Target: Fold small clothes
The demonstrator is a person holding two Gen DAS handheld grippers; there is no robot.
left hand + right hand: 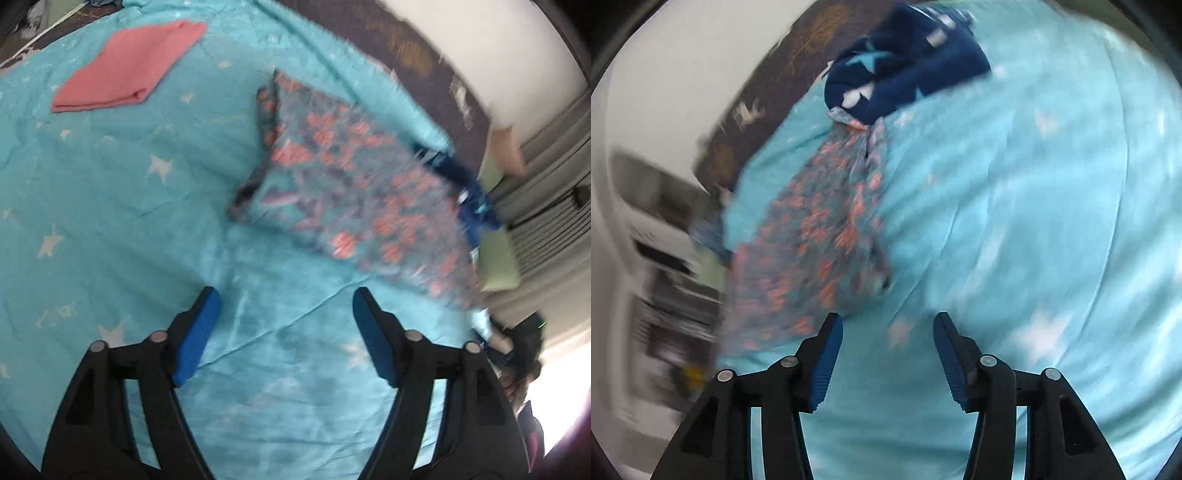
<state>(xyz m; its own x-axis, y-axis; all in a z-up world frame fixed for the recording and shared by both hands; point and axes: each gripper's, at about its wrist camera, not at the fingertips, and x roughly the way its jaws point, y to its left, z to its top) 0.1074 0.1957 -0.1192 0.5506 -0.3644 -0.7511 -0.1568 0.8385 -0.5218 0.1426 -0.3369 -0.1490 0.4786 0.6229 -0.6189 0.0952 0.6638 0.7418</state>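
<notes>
Both tools hang over a bed w/ a turquoise star-print sheet (122, 206). Left tool (286, 334): jaws wide apart, nothing between them, bare sheet below. Right tool (888, 356): jaws also apart, holding nothing.

Floral garment (354, 184) (grey-blue w/ pink blossoms) lies spread flat on the sheet, far-right of the left tool in the left wrist view; in the right wrist view it sits to the left, its near edge just beside the right tool's left finger (825, 363), contact unclear due to blur.

Navy star-print garment (905, 62) bunched at the floral one's far end, touching it. Pink folded cloth (129, 64) lies far left, well apart from the rest.
</notes>
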